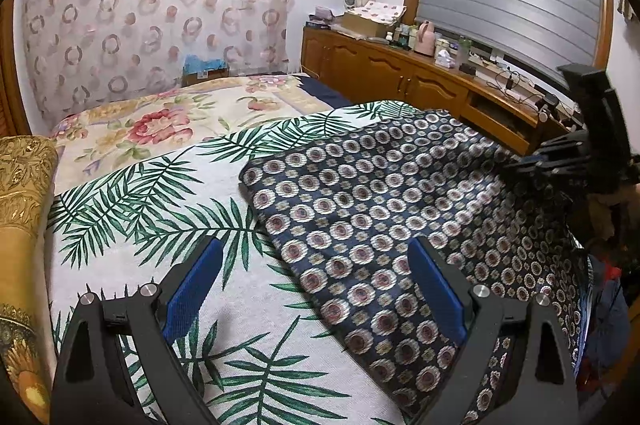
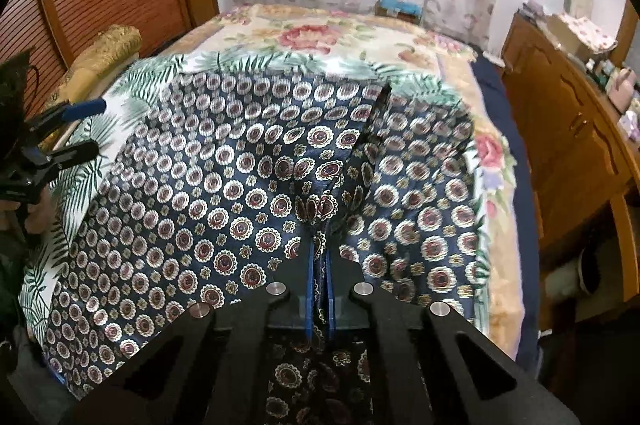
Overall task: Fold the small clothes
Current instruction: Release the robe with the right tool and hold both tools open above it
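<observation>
Right wrist view puts us right on the action: the navy medallion-print garment [image 2: 224,209] lies spread across the palm-leaf sheet [image 2: 60,209] on the bed, and a pinch of its near edge is clamped between the blue pads of the right gripper [image 2: 319,289], jaws closed tight on the cloth. A ridge of fabric rises from that pinch, so the edge looks lifted off the sheet.

Over by the garment's far-left side, the left gripper [image 1: 316,285] hovers with its blue fingers [image 1: 192,289] spread wide, nothing between them, one finger over the sheet and the other over the cloth's edge.

To my eye the fold is just starting. Best played with the pinched edge kept low and carried evenly across the garment, while the open gripper pins or takes the matching edge so the slippery cloth doesn't skew. Beyond the sheet, a floral blanket [image 1: 160,125] and wooden cabinets [image 1: 380,73].
</observation>
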`<state>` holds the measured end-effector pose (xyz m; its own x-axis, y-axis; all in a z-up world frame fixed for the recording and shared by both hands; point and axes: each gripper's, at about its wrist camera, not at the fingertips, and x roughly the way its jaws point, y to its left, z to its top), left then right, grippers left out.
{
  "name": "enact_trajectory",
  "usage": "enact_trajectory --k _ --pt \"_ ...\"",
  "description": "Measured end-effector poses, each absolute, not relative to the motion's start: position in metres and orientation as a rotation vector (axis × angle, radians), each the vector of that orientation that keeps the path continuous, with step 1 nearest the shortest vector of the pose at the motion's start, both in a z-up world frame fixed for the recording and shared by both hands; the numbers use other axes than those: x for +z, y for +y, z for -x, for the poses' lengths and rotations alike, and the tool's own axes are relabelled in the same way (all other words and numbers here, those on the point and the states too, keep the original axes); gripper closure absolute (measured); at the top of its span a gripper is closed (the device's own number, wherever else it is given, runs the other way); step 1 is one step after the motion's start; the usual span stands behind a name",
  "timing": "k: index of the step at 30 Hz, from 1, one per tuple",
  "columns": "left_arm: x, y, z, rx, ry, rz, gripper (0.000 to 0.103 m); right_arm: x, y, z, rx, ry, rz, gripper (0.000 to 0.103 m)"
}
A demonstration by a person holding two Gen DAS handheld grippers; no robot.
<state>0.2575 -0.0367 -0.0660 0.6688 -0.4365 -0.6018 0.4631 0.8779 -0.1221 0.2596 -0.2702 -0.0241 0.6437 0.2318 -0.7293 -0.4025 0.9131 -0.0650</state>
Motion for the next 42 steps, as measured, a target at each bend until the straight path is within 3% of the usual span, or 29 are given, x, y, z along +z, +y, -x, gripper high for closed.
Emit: enact_trajectory --k 7,15,17,19,28,42 --pt "-0.069 -0.034 -0.257 -0.508 0.673 -0.055 0.008 -0.008 -0.303 -0.246 0.263 0.752 0.221 0.099" --pt "-0.071 -0.037 -0.257 -0.509 0.680 -0.068 0.008 -0.031 -0.323 -0.258 0.194 0.816 0.193 0.099" --pt "-0.072 -0.038 -0.257 -0.508 0.686 -0.070 0.008 -0.032 -0.324 -0.258 0.168 0.812 0.196 0.080" --pt "-0.073 -0.040 -0.257 -0.508 0.690 -0.078 0.008 -0.031 -0.327 -0.257 0.153 0.804 0.190 0.075" --pt "-0.072 -0.057 -0.254 -0.506 0.702 -0.120 0.008 -0.026 -0.344 -0.211 0.155 0.773 0.132 0.068" --pt "-0.057 -0.081 -0.200 -0.536 0.716 -0.136 0.008 -0.037 -0.370 -0.132 0.231 0.763 0.090 0.068"
